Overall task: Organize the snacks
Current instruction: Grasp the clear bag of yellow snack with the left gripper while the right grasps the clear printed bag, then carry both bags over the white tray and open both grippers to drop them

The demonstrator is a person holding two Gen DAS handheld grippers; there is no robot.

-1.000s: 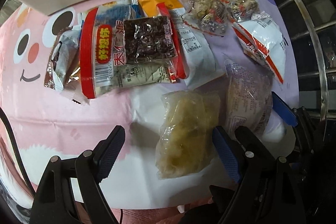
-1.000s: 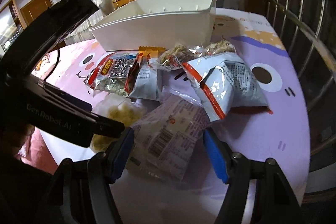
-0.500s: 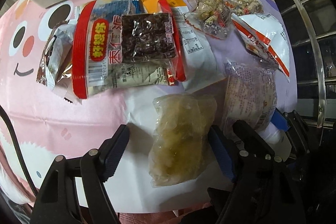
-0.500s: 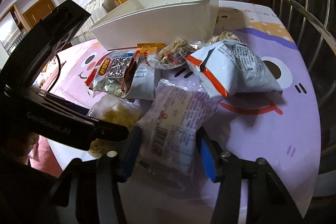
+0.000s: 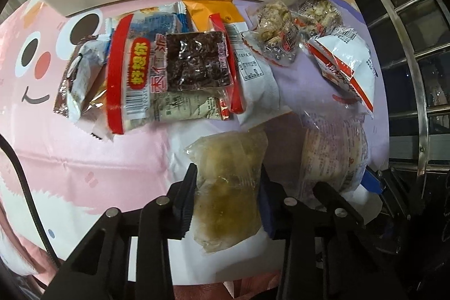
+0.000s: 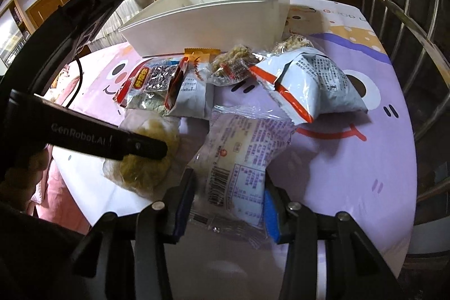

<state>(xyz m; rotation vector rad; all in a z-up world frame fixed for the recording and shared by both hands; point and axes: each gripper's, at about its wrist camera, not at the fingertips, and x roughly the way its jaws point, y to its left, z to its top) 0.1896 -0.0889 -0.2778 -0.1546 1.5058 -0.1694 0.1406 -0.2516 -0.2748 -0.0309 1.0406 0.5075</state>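
A clear bag of yellowish snack lies on the cartoon tablecloth. My left gripper points down over the bag, its jaws closing with both pads pressing the bag's sides. Beside it lies a pale printed packet, and my right gripper has its jaws closing on the packet's near end, blue pads against its edges. The right wrist view shows the left gripper's black body over the yellowish bag. A white bin stands open behind the snacks.
More snacks lie before the bin: a red-edged packet with a dark bar, an orange packet, clear bags of grainy pieces and a white bag with a red stripe. A metal railing runs along the table's right edge.
Both grippers' jaws have narrowed from wide open onto their packets: the left onto the yellowish bag, the right onto the pale printed packet. The hands stayed nearly in place.
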